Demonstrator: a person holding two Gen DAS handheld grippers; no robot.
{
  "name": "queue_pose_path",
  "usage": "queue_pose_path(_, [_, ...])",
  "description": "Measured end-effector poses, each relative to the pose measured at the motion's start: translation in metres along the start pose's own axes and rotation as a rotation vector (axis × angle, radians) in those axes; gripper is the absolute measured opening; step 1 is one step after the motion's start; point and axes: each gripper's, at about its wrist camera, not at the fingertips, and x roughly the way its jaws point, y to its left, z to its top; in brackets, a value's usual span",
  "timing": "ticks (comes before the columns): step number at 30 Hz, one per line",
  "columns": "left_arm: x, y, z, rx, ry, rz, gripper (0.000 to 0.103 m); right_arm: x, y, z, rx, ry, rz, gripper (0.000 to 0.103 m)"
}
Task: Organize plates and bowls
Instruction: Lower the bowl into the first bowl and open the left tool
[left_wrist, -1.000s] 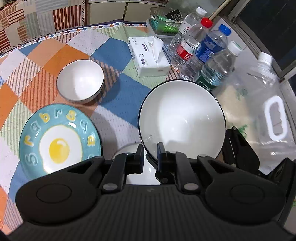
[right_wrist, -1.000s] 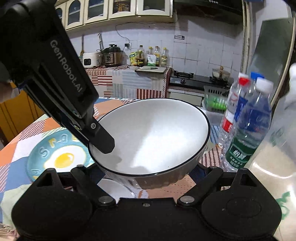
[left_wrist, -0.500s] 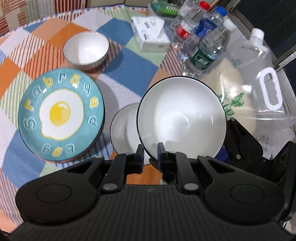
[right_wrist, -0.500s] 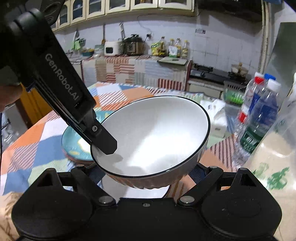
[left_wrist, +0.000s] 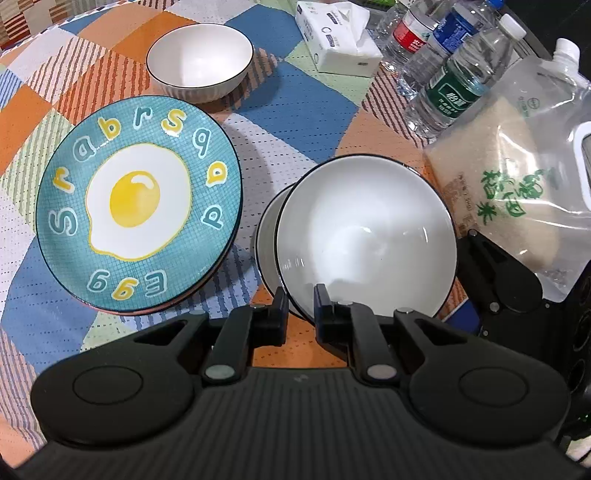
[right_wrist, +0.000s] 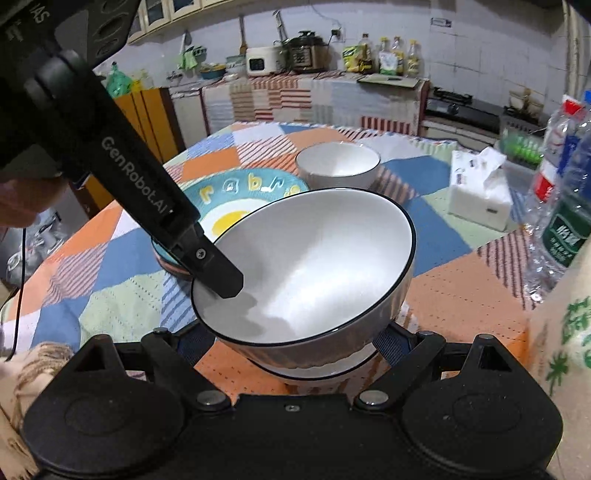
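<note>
Left wrist view: my left fingers (left_wrist: 300, 306) pinch the held bowl's (left_wrist: 364, 236) rim above the resting bowl (left_wrist: 266, 236); third bowl (left_wrist: 199, 61) still apart; right fingers' state unclear.

I am working in a home kitchen, a lived-in one. Along the far wall of white tiles (right_wrist: 480, 55) runs a counter (right_wrist: 314, 83) draped in striped patchwork cloth, carrying a rice cooker (right_wrist: 260, 61), a pressure cooker (right_wrist: 309, 51) and a row of oil and sauce bottles (right_wrist: 384, 55). To the right of it sits a gas stove (right_wrist: 461, 107), and glass-fronted cabinets (right_wrist: 177, 7) hang above. In front of me stands a dining table under a checked tablecloth (left_wrist: 314, 99) of orange, blue and green, with a tissue box (left_wrist: 338, 37), water bottles (left_wrist: 454, 85) and a clear bag of rice (left_wrist: 517, 177) near its right edge.
</note>
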Motion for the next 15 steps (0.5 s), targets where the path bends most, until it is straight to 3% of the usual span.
queue_pose_path(11, [0.015, -0.009, -0.009, 0.045, -0.027, 0.083, 0.012, 0.009, 0.013, -0.003, -0.073, 0.044, -0.105, 0.094])
queue_pose_path(15, [0.018, -0.003, -0.007, 0.010, -0.004, 0.073, 0.012, 0.009, 0.017, -0.003, -0.108, 0.058, -0.129, 0.095])
